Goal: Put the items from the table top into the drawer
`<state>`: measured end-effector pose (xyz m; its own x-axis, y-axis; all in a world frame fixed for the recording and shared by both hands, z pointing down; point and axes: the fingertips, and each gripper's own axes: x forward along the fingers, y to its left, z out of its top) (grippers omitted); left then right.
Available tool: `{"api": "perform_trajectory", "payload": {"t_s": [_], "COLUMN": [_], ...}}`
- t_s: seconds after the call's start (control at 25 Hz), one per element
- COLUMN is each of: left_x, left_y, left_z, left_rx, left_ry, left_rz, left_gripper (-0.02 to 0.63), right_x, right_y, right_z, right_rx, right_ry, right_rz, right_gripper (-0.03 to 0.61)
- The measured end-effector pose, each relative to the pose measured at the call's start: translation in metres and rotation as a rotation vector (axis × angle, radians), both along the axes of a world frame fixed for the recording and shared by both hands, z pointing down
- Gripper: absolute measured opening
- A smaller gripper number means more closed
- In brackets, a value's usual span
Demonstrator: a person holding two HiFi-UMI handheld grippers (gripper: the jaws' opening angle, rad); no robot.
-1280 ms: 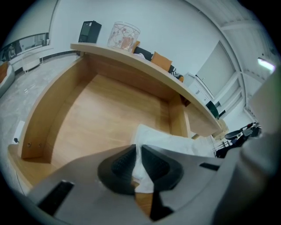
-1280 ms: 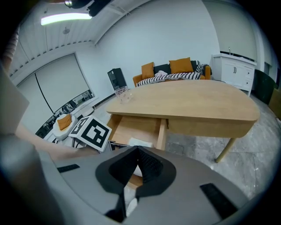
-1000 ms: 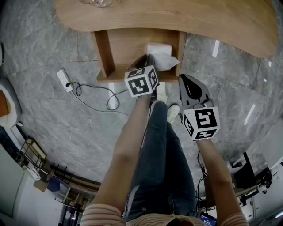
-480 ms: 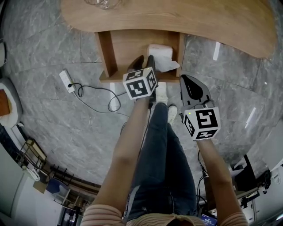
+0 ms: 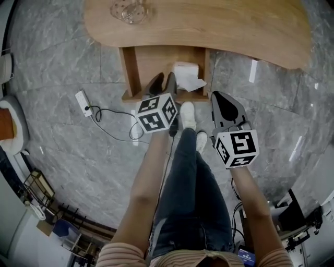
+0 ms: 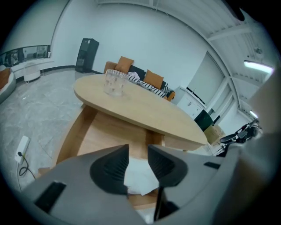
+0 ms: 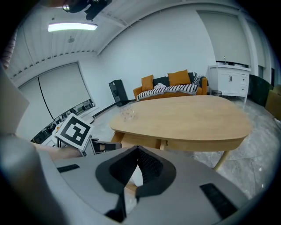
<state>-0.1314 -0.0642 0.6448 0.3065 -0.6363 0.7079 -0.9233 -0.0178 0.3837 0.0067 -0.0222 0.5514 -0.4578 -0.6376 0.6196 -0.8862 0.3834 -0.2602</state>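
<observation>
An open wooden drawer (image 5: 156,58) hangs under the oval wooden table (image 5: 229,26). A white tissue pack (image 5: 188,76) lies at its right side, with a loose sheet sticking out. My left gripper (image 5: 163,82) hovers over the drawer's front edge. Its jaws have just opened and stand open with nothing between them; the tissue pack (image 6: 139,176) shows below the gap of the left gripper (image 6: 138,151). My right gripper (image 5: 223,99) is shut and empty, right of the drawer above the floor. A clear glass piece (image 5: 129,9) stands on the table top.
A white power strip (image 5: 82,99) with a looping cable lies on the marble floor left of the drawer. The person's legs and white shoes (image 5: 188,112) are right in front of it. An orange sofa (image 7: 171,83) stands beyond the table.
The left jaws have opened and the gripper has risen and drawn back from the tissue pack, which stays in the drawer. The right gripper has risen a little, still shut.
</observation>
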Motion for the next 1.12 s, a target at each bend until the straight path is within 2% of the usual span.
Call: {"api": "perform_trajectory", "payload": {"t_s": [0.32, 0.48, 0.92, 1.12], "left_x": [-0.003, 0.004, 0.002, 0.010], "left_y": [-0.001, 0.002, 0.020, 0.034], "left_z": [-0.093, -0.136, -0.214, -0.255], "left_rx": [0.130, 0.192, 0.270, 0.345], "left_ry": [-0.004, -0.010, 0.003, -0.009], "left_rz": [0.014, 0.049, 0.040, 0.070], "left_gripper": [0.117, 0.114, 0.038, 0.017], "right_x": [0.004, 0.005, 0.013, 0.019], "right_y": [-0.009, -0.008, -0.001, 0.009], "right_z": [-0.071, -0.098, -0.167, -0.205], "right_rx": [0.095, 0.127, 0.208, 0.265], "right_ry": [-0.026, -0.037, -0.086, -0.108], "right_rz": [0.005, 0.001, 0.037, 0.037], "right_gripper": [0.008, 0.008, 0.008, 0.008]}}
